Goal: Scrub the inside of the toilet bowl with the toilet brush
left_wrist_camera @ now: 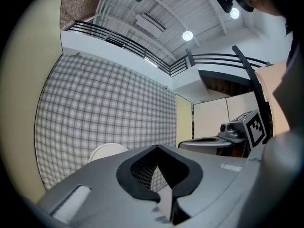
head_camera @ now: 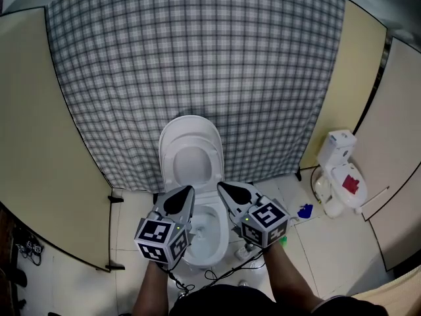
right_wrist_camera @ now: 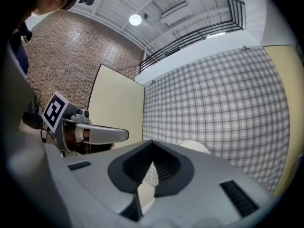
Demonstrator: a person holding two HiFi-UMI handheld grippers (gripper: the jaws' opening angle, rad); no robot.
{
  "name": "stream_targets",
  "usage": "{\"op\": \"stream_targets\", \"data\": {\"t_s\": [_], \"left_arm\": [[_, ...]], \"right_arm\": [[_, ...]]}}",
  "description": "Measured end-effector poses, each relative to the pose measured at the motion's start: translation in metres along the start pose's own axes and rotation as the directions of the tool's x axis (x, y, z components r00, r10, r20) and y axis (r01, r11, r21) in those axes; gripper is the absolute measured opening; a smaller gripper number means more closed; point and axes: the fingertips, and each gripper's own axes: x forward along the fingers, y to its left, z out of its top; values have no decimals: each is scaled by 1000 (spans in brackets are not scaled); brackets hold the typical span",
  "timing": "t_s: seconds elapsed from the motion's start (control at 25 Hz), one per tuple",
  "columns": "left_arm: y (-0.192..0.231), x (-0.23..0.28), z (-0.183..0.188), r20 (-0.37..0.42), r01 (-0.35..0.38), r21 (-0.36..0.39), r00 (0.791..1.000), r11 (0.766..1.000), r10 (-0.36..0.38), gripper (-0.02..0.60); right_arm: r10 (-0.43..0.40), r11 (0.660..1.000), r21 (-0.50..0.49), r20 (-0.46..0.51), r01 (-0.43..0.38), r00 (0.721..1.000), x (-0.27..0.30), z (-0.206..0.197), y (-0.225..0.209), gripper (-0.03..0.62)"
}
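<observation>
**Left side.** The left claw [head_camera: 184, 196] is hovering over the left rim of the toilet bowl [head_camera: 209, 234]. Its jaws are resting fully together and gripping nothing. The left gripper view [left_wrist_camera: 157, 148] is showing only the checked cloth [left_wrist_camera: 109, 113] through the gap behind the tips.

**Centre.** The toilet bowl is standing on the floor against the cloth-covered back wall. Its lid [head_camera: 191, 151] is standing raised, so the opening is lying directly beneath and between the two claws.

**Right side.** The right claw [head_camera: 230, 193] is hovering over the right rim, also closed and empty [right_wrist_camera: 152, 144].

**Brush location.** No toilet brush is showing in either claw or in the bowl. A white unit with a red patch [head_camera: 337, 176] is standing at the floor's right edge, against the partition. A small blue item [head_camera: 304, 210] is lying between that unit and the toilet. Whether either one is the brush or its holder cannot be told.

**Judgement.**
- If the brush is there, it is lying well to the right of both claws, and the right claw is the nearer one.
- The floor between the toilet and the unit is offering open room.
- The angled right partition is limiting the reach beyond that point.
</observation>
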Motion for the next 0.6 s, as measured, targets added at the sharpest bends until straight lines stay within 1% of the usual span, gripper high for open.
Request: {"op": "stream_targets", "data": {"t_s": [0.36, 0.6], "left_arm": [[8, -9, 7, 3, 3, 0, 1000, 1000, -3, 8], [9, 3, 5, -5, 4, -4, 1000, 1000, -4, 8]], "right_arm": [[11, 1000, -27, -23, -11, 1000, 8, 5, 15, 15], [8, 1000, -27, -28, -9, 1000, 11, 3, 4, 15]]}}
